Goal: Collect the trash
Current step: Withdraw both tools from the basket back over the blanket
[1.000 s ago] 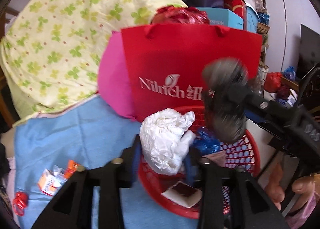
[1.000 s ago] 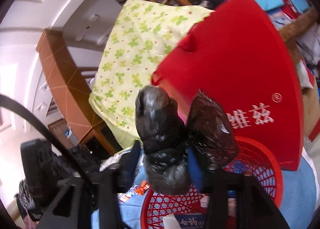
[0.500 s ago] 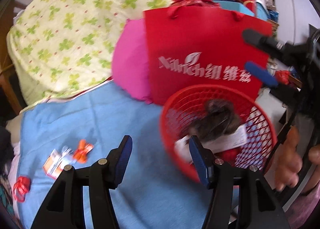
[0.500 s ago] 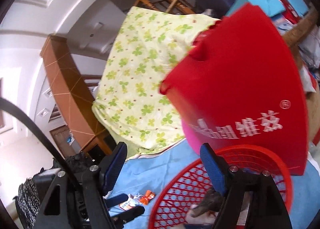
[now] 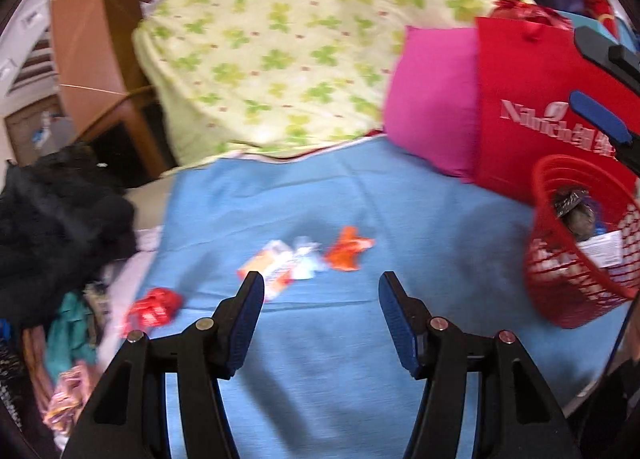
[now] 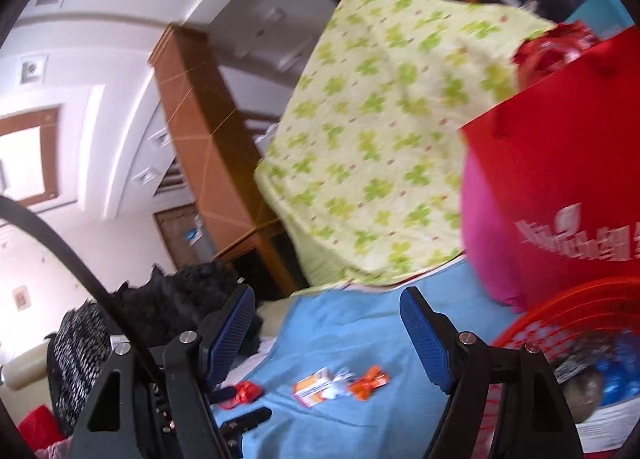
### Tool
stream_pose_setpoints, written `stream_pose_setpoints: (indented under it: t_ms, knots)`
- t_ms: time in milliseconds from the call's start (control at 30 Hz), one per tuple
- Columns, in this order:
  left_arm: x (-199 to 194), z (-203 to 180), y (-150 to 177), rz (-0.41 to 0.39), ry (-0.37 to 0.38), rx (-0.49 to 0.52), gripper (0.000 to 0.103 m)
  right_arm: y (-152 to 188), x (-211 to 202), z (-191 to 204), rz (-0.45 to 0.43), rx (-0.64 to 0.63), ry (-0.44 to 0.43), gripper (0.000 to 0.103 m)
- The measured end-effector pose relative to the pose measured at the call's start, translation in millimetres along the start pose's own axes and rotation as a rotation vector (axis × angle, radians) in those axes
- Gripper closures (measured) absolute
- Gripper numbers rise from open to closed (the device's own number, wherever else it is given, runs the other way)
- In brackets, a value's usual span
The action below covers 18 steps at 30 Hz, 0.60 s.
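Left wrist view: my left gripper (image 5: 321,286) is wide and empty; the right gripper (image 6: 327,305) too. Next I reach for the orange wrapper (image 5: 349,249), then the red basket (image 5: 576,291).

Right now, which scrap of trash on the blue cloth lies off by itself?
The crumpled red wrapper, alone near the blue cloth's left edge. The orange-and-white packet, clear wrapper and orange wrapper cluster together mid-cloth.

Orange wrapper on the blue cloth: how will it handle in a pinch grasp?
The orange wrapper looks crumpled and thin, so probably light and floppy. It will likely crush flat between the fingers. Lying loose on the blue cloth, a push may just slide it.
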State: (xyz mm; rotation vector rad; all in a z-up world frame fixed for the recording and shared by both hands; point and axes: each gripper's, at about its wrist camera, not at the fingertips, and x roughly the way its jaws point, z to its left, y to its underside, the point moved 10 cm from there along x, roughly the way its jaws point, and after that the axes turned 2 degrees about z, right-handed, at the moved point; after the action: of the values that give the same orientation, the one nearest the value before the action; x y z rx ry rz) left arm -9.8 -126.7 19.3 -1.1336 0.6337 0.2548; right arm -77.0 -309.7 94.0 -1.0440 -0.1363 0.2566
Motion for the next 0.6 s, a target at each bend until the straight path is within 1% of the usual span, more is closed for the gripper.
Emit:
stream_pose_setpoints:
  t_ms: [133,233,400,600]
  knots:
    - [-1.3,32.9,4.0,-0.008,-0.057,-0.030,0.042,18.4,29.9,20.6,0.056,-0.010,-0.033,0.024]
    - [-2.1,47.2,7.1,-0.012,-0.079,-0.041,0.042,29.6,47.5,27.2,0.092,0.005,-0.046,0.024]
    - [-3.4,59.5,10.3,-0.022,-0.102,-0.052,0.042,43.6,71.7,29.0,0.141,0.032,-0.034,0.024]
    - [-1.3,66.9,12.9,-0.020,-0.105,-0.064,0.042,56.3,90.4,28.0,0.183,0.068,-0.023,0.024]
